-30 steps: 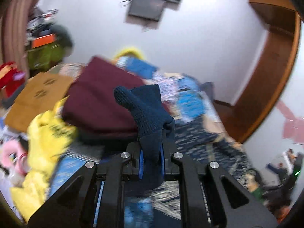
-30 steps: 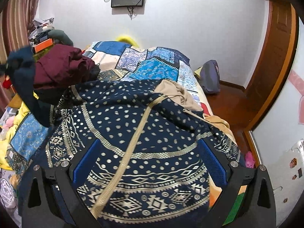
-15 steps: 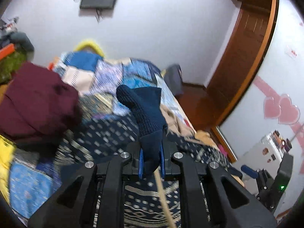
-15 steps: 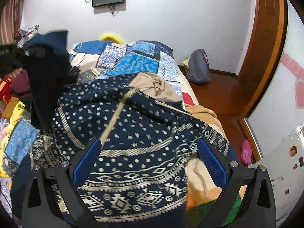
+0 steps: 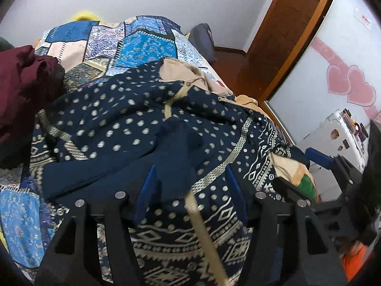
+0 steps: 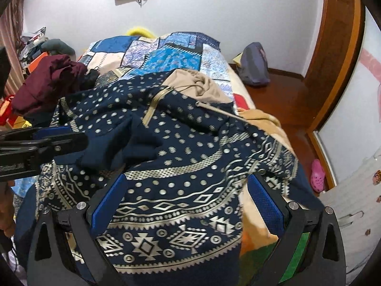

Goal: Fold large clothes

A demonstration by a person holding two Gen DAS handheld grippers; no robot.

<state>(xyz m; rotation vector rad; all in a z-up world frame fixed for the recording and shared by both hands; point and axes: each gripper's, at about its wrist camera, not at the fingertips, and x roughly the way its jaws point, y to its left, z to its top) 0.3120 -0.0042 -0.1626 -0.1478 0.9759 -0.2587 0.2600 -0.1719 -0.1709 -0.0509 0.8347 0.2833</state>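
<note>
While the left gripper (image 5: 190, 186) jaws are opening over the hoodie's (image 6: 181, 147) navy sleeve (image 5: 176, 152), the sleeve should be laid flat across the chest, right gripper (image 6: 185, 202) kept apart.

Hoodie (image 6: 181, 166) matt knit cloth; quilt (image 6: 166, 54) printed cotton; door (image 6: 338, 47) glossy wood.
</note>
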